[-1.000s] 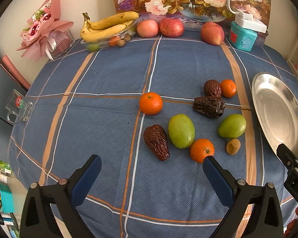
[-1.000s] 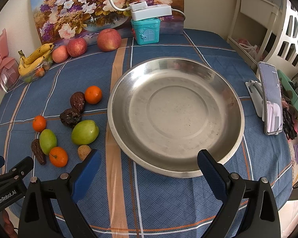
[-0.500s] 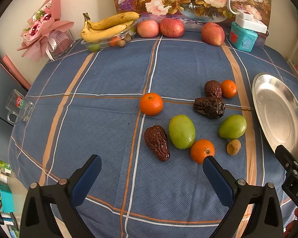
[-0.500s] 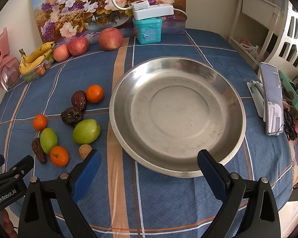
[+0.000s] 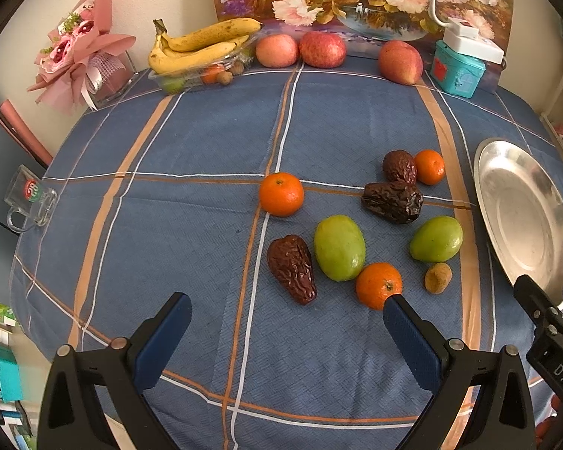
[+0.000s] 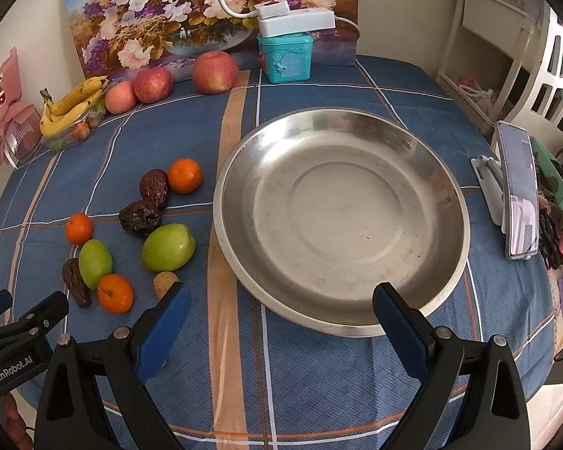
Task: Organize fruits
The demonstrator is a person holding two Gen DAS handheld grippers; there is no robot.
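The left gripper [image 5: 287,322] hangs low over the near edge of the checked blue tablecloth [image 5: 191,142], its blue-padded fingers spread wide with nothing between them. The right gripper [image 6: 279,313] is held the same way, jaws wide apart and empty, its right finger tip overlapping the near rim of the steel plate [image 6: 450,187] in the picture and its left finger tip just in front of a small brown fruit [image 6: 163,281].

In the left wrist view, the closest fruits lie just beyond the fingertips: a tangerine [image 5: 378,285] right at the tip of the right finger, a wrinkled dark date [image 5: 292,268] to its left, and a green fruit [image 5: 339,247] between them, touching or nearly touching both. The small brown fruit sits beside the tangerine on the plate side. A second green fruit [image 5: 436,238] lies a little farther, near the plate. Beyond it rests another dark date [image 5: 392,202], then a third date [image 5: 399,166] touching a second tangerine [image 5: 429,167]. A third tangerine [image 5: 281,194] sits apart on the cloth's centre stripe. All these fruits lie on the cloth left of the plate, which holds nothing.

At the far edge stand three apples [image 5: 322,49], a clear tray with bananas [image 5: 202,43], a teal box [image 6: 285,56] under a white lamp base, and a flower painting [image 6: 206,11]. A pink bouquet [image 5: 79,60] and a glass mug [image 5: 30,202] sit at the left edge; a phone on a stand [image 6: 516,191] is right of the plate.
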